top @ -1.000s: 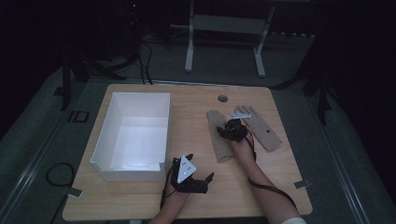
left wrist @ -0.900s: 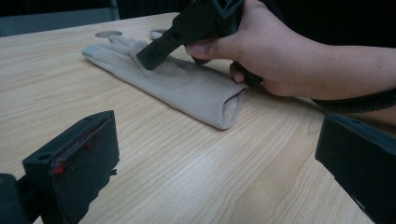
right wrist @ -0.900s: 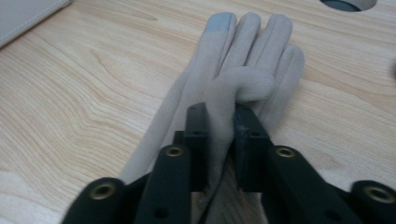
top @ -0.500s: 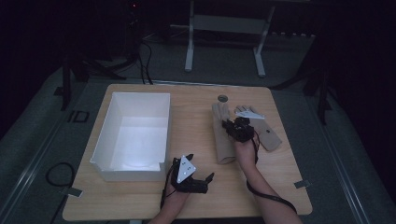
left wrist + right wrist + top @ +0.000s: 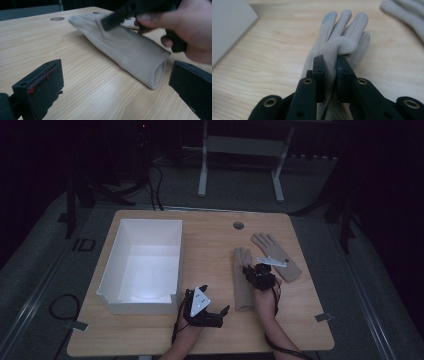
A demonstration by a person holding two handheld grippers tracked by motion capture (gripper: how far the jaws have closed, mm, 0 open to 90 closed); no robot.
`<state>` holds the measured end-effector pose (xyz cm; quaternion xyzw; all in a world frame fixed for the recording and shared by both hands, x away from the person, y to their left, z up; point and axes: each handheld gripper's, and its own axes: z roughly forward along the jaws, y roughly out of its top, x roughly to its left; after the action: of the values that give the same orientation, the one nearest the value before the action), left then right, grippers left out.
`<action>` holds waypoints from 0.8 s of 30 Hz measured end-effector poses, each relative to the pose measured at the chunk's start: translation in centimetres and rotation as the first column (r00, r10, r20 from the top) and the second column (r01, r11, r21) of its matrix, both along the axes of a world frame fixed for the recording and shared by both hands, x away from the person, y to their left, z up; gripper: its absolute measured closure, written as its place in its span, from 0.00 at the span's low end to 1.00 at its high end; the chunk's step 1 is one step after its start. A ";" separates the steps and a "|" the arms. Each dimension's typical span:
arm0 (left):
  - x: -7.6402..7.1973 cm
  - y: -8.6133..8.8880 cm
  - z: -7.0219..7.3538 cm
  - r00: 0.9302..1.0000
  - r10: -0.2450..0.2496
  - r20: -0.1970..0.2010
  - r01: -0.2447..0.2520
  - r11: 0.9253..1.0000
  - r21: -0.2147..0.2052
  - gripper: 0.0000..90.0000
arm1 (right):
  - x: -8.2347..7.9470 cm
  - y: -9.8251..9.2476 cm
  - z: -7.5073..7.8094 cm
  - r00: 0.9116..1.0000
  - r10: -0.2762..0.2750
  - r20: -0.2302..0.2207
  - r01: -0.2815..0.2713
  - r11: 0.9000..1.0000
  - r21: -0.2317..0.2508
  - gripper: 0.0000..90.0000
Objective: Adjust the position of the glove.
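The glove (image 5: pixel 243 279) in hand is a soft, light knit thing, limp enough to fold on itself, so it should sag and trail from wherever it is pinched; a bunched fold of the palm or the cuff looks the surest hold, since a single fingertip could slip free. It lies flat on the right half of the tabletop (image 5: pixel 210 245), its long axis running from the near edge toward the far edge, cuff open toward the person and fingers pointing away. The right tongs (image 5: pixel 331 71) have just been closing and now pinch a raised fold of its cloth between the pads, jaws nearly together. The left tongs (image 5: pixel 112 82) rest by the near edge with jaws wide apart, holding nothing, aimed at the cuff. A second glove (image 5: pixel 276 255) lies just beside, toward the right edge, and a white box (image 5: pixel 145 262) sits on the left half.
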<state>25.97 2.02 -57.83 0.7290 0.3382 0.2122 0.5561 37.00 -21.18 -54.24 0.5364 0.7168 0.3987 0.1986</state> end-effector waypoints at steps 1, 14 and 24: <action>0.0 0.0 0.0 1.000 0.000 0.000 0.000 1.000 -0.001 0.00 | 0.0 -0.2 -0.4 1.000 -0.008 -0.010 0.008 1.000 -0.002 0.89; 0.0 0.0 0.0 1.000 -0.001 0.001 0.001 1.000 0.000 0.00 | -0.1 -0.4 -2.0 1.000 -0.016 0.004 0.016 0.992 -0.124 0.63; 0.0 0.0 0.0 1.000 -0.002 0.002 0.002 1.000 0.002 0.00 | 0.0 -3.3 2.3 0.985 0.086 0.153 -0.063 0.987 -0.149 0.60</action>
<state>25.94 2.00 -57.83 0.7296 0.3367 0.2127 0.5560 37.01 -24.47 -51.96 0.4601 0.7452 0.3947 0.2779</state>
